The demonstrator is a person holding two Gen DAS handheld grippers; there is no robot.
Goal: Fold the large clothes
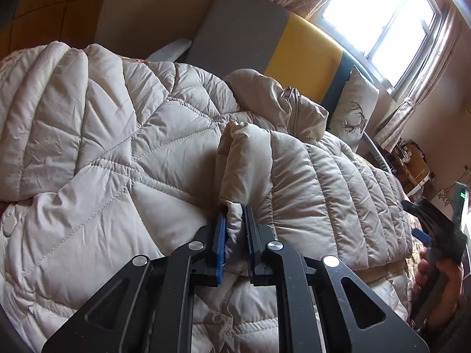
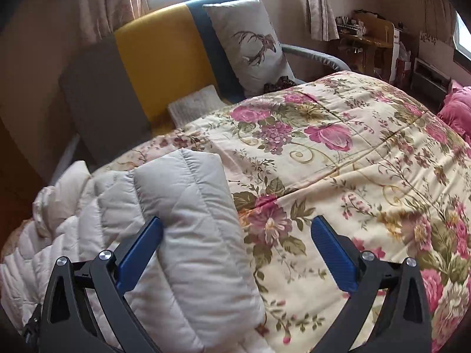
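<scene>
A beige quilted down jacket (image 1: pixel 123 153) lies spread over the bed and fills the left wrist view. My left gripper (image 1: pixel 235 214) is shut on the cuff end of its sleeve (image 1: pixel 247 161), which lies folded across the jacket body. In the right wrist view the jacket's edge (image 2: pixel 188 211) lies at the lower left on the floral quilt (image 2: pixel 353 161). My right gripper (image 2: pixel 235 226) is open, its left blue pad (image 2: pixel 141 250) against the jacket's edge and its right pad over the quilt. The right gripper also shows at the right edge of the left wrist view (image 1: pixel 435 235), held by a hand.
A grey, yellow and blue headboard (image 1: pixel 300 47) stands behind the bed under a bright window (image 1: pixel 382 14). A deer-print pillow (image 2: pixel 250 44) leans on it. A folded white cloth (image 2: pixel 194 106) lies by the headboard. A pink cushion (image 2: pixel 456 106) and a cluttered wooden desk (image 2: pixel 368 41) are at the far right.
</scene>
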